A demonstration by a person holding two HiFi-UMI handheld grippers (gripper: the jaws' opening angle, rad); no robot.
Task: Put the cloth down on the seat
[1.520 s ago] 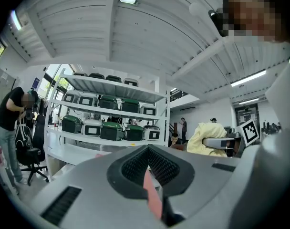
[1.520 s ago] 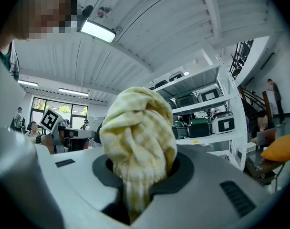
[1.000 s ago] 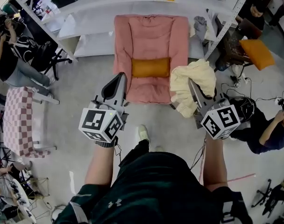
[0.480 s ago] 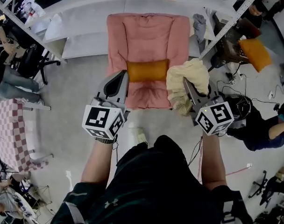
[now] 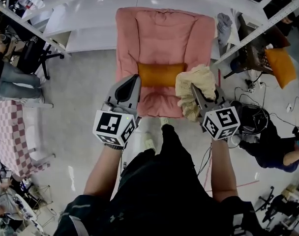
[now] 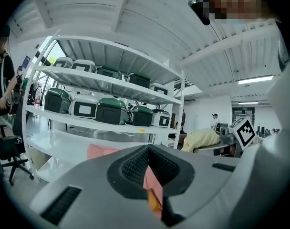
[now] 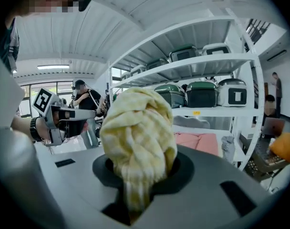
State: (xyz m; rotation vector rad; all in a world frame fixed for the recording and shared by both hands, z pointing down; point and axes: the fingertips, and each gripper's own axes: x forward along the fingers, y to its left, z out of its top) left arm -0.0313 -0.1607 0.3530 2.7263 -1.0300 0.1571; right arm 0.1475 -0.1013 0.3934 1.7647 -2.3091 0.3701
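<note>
Loosely bunched, the pale yellow cloth (image 5: 199, 78) bulges from the right gripper's (image 5: 194, 88) pinching fingers; the left gripper's (image 5: 128, 84) fingers sit nearly together, empty.

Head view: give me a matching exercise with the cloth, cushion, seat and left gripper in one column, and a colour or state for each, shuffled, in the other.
Column one:
1. cloth
2. cushion
3. seat
4. left gripper

Column two:
A. pink
B. holds nothing
C. pale yellow, clamped in the right gripper
D. orange, lying across the seat

Pairs: 1-C, 2-D, 3-A, 4-B.
</note>
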